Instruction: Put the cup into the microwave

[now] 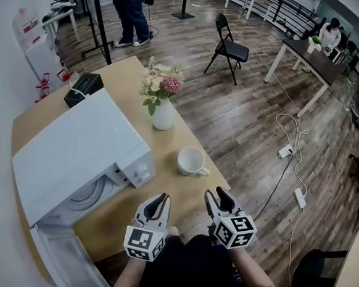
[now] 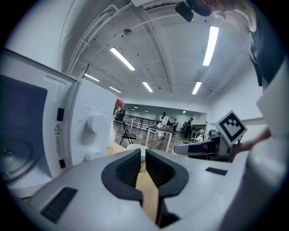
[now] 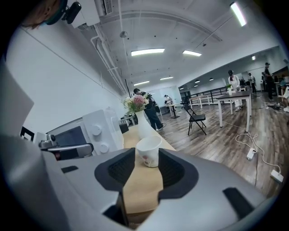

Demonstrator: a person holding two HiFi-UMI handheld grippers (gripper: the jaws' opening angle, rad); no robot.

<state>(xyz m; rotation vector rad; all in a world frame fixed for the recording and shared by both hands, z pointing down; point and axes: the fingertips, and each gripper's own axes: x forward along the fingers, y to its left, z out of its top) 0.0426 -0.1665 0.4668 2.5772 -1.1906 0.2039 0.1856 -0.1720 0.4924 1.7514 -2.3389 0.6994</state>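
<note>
Head view shows the cup (image 1: 192, 160) upright, handle toward the right hand-held gripper (image 1: 216, 193), jaws parted.

Ahead of the right gripper (image 1: 215, 194), a white cup (image 1: 190, 161) with a reddish print; left of it, a white microwave (image 1: 80, 147); tan table (image 1: 181, 199).

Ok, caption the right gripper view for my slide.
Right claw open, aimed at the white cup on the table, flower vase and microwave beyond.
</note>
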